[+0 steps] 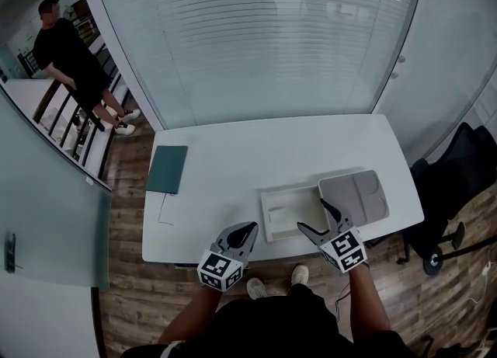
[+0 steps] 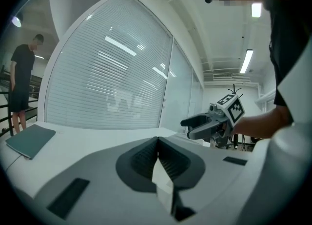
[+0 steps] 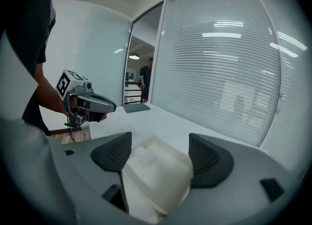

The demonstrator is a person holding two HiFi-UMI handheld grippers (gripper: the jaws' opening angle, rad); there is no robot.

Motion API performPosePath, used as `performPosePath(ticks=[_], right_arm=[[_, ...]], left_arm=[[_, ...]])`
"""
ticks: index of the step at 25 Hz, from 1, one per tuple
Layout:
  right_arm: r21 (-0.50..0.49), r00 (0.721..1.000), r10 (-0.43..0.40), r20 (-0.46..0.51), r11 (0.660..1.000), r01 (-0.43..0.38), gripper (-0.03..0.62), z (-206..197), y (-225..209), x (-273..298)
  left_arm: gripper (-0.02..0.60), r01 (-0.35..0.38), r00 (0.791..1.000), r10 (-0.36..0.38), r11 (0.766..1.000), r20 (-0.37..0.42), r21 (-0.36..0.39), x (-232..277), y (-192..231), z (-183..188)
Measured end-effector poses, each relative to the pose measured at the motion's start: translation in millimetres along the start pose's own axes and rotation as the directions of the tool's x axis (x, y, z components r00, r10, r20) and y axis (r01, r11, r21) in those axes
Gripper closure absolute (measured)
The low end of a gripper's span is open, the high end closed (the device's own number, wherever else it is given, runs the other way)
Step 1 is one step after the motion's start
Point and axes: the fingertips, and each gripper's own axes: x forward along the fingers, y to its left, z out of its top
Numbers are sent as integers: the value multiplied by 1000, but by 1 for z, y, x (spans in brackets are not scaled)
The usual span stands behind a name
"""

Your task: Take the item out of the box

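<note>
With the lid point(image 1: 355, 196) off, the white item point(image 3: 146, 159) sat inside the box point(image 1: 289, 189) on the surface point(image 1: 233, 162). The right hand-held gripper point(image 1: 312, 214) hovered open above it; the left hand-held gripper point(image 1: 250, 229) was closed and empty. The next move probably needed lowering and closing on the item.

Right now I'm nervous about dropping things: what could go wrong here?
The white box sits near the front edge of the table; a nudge from the open right gripper above it might push it off. The left gripper is shut and off the box, so nothing steadies it.
</note>
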Motion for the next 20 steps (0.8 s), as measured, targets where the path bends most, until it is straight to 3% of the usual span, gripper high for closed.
performPosePath(ticks=[5,10,16,20], right_arm=[[-83,991,103,-83,990,-110,194,-8,5,21],[-125,965,201,-169,967,-223,163,-15,13,44],[-188,915,292,-279,918,-350,158,-30,28,73],[-216,855,360,-373,863,-457,158,-44,42,91]], left_arm=[[568,-41,999,41,999,-12,-10,2,5,-6],[568,-84,996,83,996,-21,-17,6,14,-7],[568,-151,988,150,987,-30,-54,1,27,-15],[568,-198,980,197,975,-24,-97,-3,35,-20]])
